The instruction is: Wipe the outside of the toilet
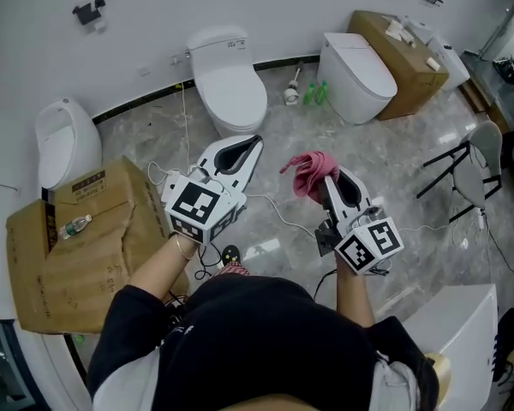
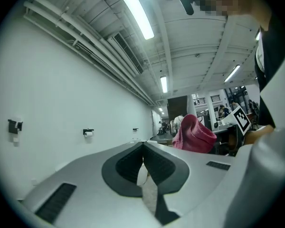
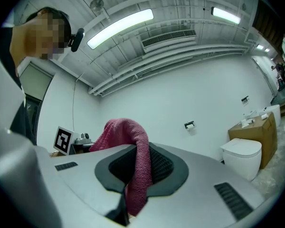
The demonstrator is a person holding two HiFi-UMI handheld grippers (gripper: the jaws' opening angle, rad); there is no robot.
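The toilet stands against the white wall, straight ahead of the person and well apart from both grippers, with its lid down. Loose white cables trail over the marble floor between it and the person. A large cardboard box with a plastic bottle lying on it crowds the left. A second toilet stands to the right, beside another cardboard box and green bottles. The right gripper is clamped on a pink cloth, which bunches above the jaw tips. The left gripper has its jaws together at the tips with nothing between them. Only the left gripper view shows two paper holders along the wall, with the cloth off to its right. The right gripper view shows the cloth draped down between the jaws, and the second toilet beyond.
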